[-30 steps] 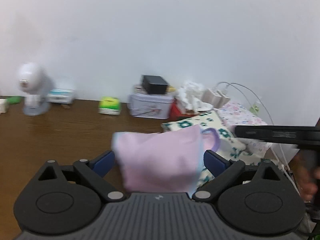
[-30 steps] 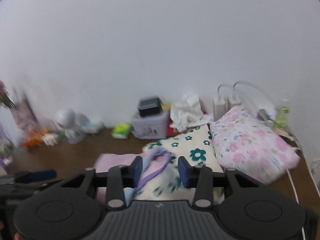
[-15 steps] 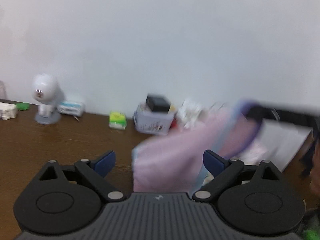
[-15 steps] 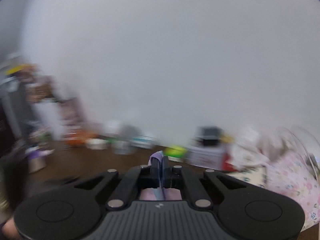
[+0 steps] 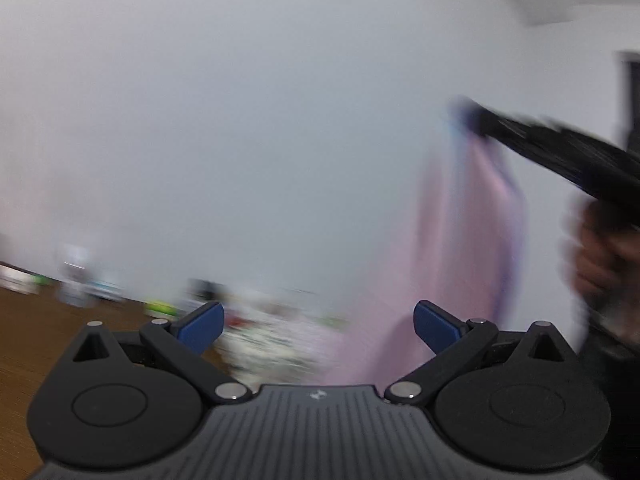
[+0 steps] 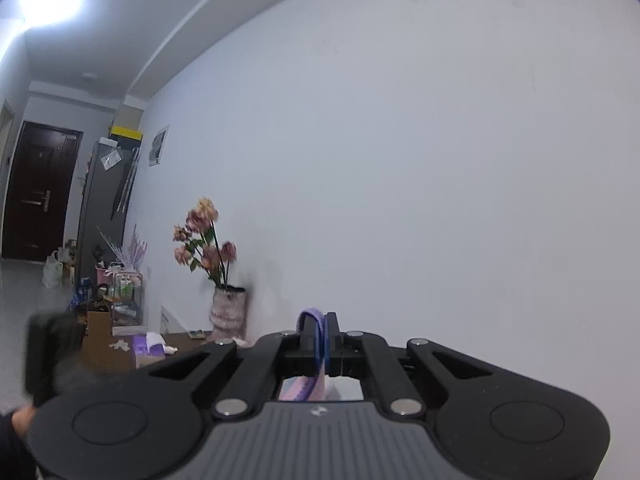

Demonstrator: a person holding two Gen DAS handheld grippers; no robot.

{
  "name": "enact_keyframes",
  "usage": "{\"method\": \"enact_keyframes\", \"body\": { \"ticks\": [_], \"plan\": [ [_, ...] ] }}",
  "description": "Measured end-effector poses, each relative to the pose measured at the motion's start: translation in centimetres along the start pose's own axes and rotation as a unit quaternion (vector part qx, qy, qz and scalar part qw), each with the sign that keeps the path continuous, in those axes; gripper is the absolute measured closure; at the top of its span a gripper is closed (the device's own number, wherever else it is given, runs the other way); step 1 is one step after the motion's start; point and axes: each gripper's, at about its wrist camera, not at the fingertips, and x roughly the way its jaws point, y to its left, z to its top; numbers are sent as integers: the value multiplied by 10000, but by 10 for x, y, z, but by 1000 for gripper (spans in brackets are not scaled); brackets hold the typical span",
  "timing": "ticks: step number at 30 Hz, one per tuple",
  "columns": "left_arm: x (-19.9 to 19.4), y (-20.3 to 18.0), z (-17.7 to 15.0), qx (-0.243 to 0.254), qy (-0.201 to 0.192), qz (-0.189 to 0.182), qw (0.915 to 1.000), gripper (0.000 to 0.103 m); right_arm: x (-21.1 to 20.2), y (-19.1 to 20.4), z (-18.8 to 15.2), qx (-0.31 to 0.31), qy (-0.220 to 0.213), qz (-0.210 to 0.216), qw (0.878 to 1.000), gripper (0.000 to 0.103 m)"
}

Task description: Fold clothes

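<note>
A pink garment with purple trim (image 5: 468, 224) hangs in the air at the right of the blurred left wrist view. Its top edge is pinched by my right gripper (image 5: 472, 116), a black streak coming in from the right with a hand (image 5: 600, 264) behind it. In the right wrist view my right gripper (image 6: 320, 322) is shut on the purple trim (image 6: 308, 316), and pink cloth (image 6: 300, 388) shows below the jaws. My left gripper (image 5: 318, 326) stands open, and the garment's lower part drapes just inside its right pad (image 5: 436, 326).
The brown table (image 5: 24, 320) carries blurred clutter and floral fabric (image 5: 272, 344) along the wall. In the right wrist view a vase of flowers (image 6: 228, 312) and a purple tissue box (image 6: 148, 348) sit at the table's far left. A blurred black block (image 6: 52, 356) shows low left.
My right gripper closed on the garment's purple edge and raised it high off the table, swinging left. The left gripper stayed open and tilted upward.
</note>
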Motion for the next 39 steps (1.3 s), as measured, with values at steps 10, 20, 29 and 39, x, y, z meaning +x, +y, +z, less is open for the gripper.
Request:
{"method": "enact_keyframes", "body": {
  "ticks": [10,20,29,39],
  "plan": [
    [-13,-61,-66,636,778,-404,9941,6,-27,30,52,-187,-358,-535,9978,102],
    [-44,43,-17,-775,559,-1321,9866,95,-45,22,41,-312,-211,-905,9952,102],
    [114,143,88,-676,1182,2522,9580,15,58,-81,-127,1090,2512,-1442,9509,102],
    [40,102,-65,-687,1971,1621,9644,3,55,-12,-336,2663,4001,-145,8768,101]
  ]
}}
